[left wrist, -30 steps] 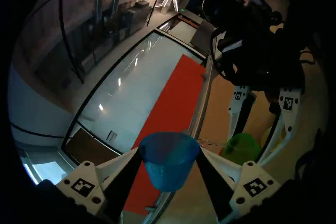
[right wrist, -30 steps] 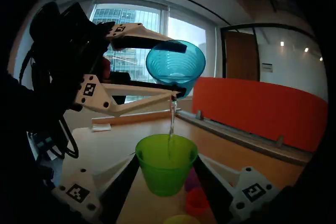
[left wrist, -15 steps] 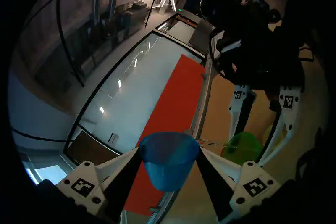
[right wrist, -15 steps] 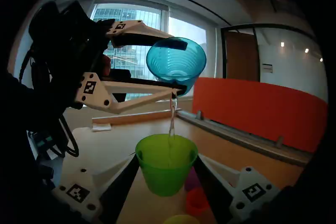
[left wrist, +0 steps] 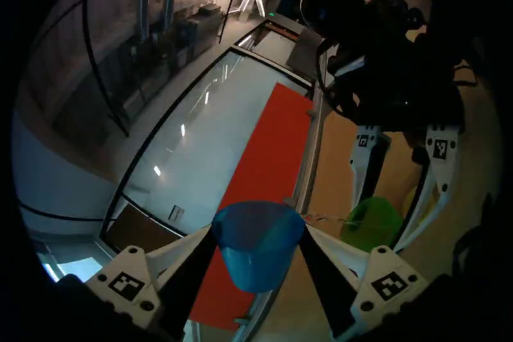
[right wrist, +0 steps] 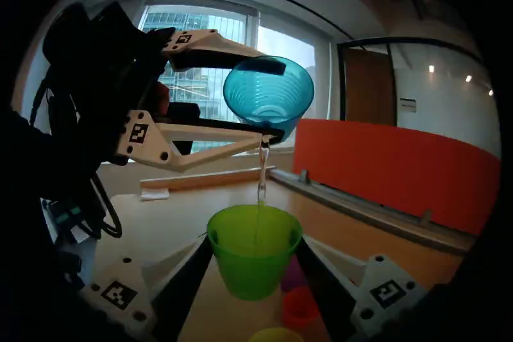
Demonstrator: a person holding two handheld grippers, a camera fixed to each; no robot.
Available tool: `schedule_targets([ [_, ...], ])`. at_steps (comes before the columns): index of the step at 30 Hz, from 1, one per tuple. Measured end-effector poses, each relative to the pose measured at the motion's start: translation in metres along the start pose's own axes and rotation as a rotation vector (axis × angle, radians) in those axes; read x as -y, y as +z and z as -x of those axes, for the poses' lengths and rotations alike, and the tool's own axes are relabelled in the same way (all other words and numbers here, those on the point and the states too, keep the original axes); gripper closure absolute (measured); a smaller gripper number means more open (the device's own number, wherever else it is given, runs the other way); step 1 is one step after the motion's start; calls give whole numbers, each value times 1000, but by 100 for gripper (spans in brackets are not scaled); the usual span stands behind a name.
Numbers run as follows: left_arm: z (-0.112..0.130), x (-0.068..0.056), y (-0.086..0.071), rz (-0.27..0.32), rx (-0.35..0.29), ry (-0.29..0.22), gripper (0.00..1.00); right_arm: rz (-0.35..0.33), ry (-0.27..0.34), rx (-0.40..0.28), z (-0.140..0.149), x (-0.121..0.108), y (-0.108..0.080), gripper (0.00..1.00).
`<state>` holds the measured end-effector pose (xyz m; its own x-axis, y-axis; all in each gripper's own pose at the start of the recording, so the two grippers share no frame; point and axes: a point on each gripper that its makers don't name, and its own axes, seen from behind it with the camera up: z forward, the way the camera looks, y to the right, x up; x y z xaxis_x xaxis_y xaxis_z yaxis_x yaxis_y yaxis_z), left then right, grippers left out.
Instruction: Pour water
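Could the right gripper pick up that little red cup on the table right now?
Probably not. The right gripper is shut on the green cup, which is catching water from the blue cup. The red cup sits close below, but the gripper has no free grip.

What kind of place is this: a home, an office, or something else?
Probably an office: a long wooden desk with an orange divider panel, and large windows facing a high-rise building.
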<state>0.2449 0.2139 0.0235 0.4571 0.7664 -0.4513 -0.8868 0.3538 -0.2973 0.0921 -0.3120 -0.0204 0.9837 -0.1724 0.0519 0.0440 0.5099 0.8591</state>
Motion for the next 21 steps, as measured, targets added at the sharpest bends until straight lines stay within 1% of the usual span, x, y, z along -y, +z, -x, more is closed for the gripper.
schedule_targets([
  [21,-2,3,2,-4,0,68,14,2,-4,-1,-1,-2,0,10],
])
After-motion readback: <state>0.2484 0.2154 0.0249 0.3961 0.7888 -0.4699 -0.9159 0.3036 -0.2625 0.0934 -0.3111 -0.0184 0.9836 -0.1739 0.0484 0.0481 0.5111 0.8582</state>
